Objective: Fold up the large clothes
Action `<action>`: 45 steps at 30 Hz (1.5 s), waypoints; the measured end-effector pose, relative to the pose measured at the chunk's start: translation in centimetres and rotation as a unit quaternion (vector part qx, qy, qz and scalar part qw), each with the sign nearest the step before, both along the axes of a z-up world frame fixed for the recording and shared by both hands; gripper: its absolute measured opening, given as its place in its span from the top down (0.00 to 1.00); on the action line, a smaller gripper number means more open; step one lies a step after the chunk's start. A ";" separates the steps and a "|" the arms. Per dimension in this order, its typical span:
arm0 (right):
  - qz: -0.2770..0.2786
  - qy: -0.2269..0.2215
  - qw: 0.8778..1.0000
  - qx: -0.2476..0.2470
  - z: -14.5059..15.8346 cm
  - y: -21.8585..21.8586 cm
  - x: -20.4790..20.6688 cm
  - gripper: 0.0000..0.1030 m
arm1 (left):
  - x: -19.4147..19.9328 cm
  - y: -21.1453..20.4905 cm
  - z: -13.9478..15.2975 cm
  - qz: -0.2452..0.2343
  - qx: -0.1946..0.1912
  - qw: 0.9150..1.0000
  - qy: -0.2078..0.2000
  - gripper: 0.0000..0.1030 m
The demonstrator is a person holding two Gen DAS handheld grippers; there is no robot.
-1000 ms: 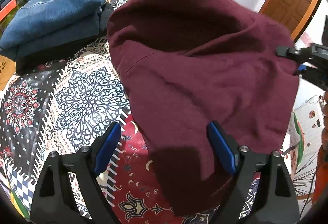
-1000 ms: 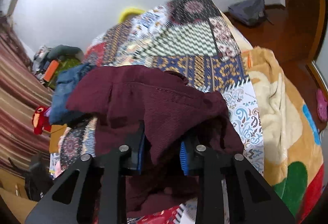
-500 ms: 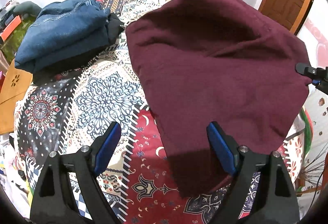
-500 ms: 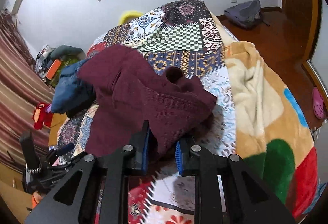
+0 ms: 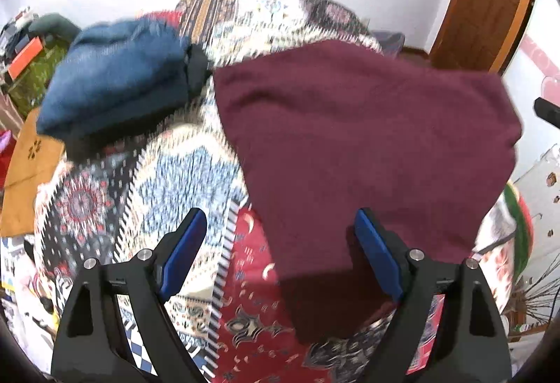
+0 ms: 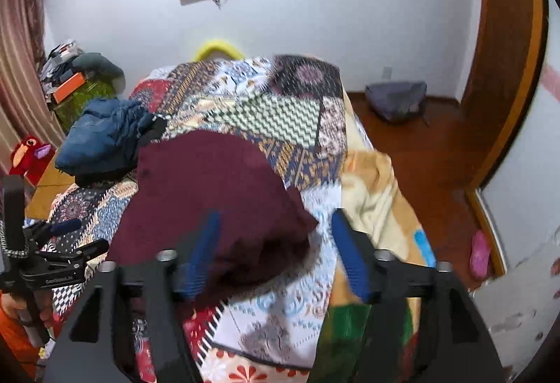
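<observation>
While your right gripper (image 6: 273,250) opens its fingers over the maroon garment (image 6: 210,194), only that view shows your left gripper (image 6: 70,236), fingers apart, beside it.

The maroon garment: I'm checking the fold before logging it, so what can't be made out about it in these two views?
- Maroon garment, left wrist view: near edge hidden behind a finger of the left gripper; folded layers underneath unseen.
- Right wrist view: near corner blurred between the opening right gripper jaws; contact unclear.
- Garment type: not identifiable.
</observation>
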State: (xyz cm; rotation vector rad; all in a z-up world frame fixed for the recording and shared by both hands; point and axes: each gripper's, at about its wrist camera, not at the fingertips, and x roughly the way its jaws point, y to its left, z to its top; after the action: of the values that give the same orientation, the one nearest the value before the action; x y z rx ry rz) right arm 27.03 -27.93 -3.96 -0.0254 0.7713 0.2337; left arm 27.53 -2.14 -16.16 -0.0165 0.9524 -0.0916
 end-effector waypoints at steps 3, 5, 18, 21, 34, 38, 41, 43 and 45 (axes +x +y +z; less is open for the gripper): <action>0.018 0.006 1.000 -0.015 -0.8 1.2 0.9 0.29 | 0.5 -1.5 1.3 -0.009 -0.004 1.000 -0.020 0.16; 0.027 0.036 0.999 -0.023 -2.3 1.6 2.1 0.29 | 1.0 -2.6 1.2 -0.016 -0.009 1.000 -0.016 0.16; 0.033 0.187 0.976 0.105 -7.7 -3.2 3.8 0.15 | -0.1 -5.4 -2.8 -0.053 0.032 0.998 0.018 0.12; 0.040 0.193 0.973 0.117 -7.2 -3.2 4.1 0.15 | 0.0 -3.9 -2.0 -0.032 0.025 0.999 0.019 0.12; 0.058 0.299 0.920 0.246 -11.8 -4.4 7.3 0.05 | 3.4 4.5 -5.7 0.077 -0.168 0.975 0.120 0.12; 0.060 0.321 0.899 0.292 -13.1 -4.5 8.0 0.05 | 4.5 4.8 -7.4 0.074 -0.241 0.957 0.144 0.12; 0.058 0.330 0.889 0.312 -13.6 -4.6 8.4 0.04 | 5.5 4.4 -8.3 0.066 -0.277 0.946 0.157 0.12; 0.058 0.330 0.888 0.315 -13.7 -4.5 8.6 0.03 | 6.3 4.0 -9.4 0.062 -0.305 0.934 0.176 0.12; 0.057 0.329 0.888 0.317 -13.8 -4.4 8.8 0.03 | 6.9 3.9 -10.0 0.063 -0.328 0.924 0.185 0.12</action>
State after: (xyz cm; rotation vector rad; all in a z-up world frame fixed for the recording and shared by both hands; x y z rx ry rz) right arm 35.83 -32.32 -17.71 0.6624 1.3384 0.6183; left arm 34.42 1.74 -26.15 -0.7369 1.2582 -0.2943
